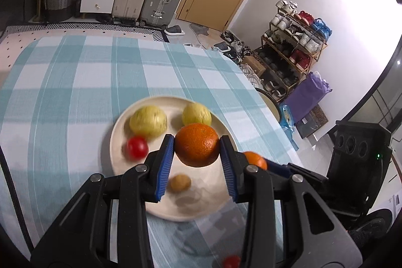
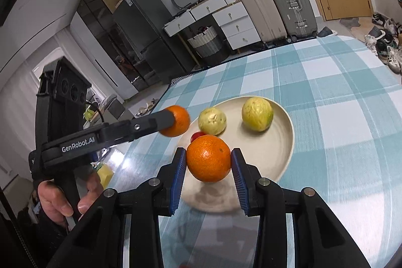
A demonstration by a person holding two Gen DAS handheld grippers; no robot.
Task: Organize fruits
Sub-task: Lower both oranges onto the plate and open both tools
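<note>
A table (image 1: 75, 72) covered by a blue-and-white checked cloth (image 2: 339, 97) carries the things. A round cream plate (image 1: 118, 132) lies directly on the cloth, towards the near side. A small red fruit (image 1: 231, 261) also shows at the near edge, half hidden, apart from the plate.

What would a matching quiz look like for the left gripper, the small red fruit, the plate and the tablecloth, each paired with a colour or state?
1 left gripper
2 small red fruit
3 plate
4 tablecloth

A cream
B blue and white checks
C shut on an orange
D lying on the plate

Pairs: 1-C, 2-D, 3-A, 4-B
</note>
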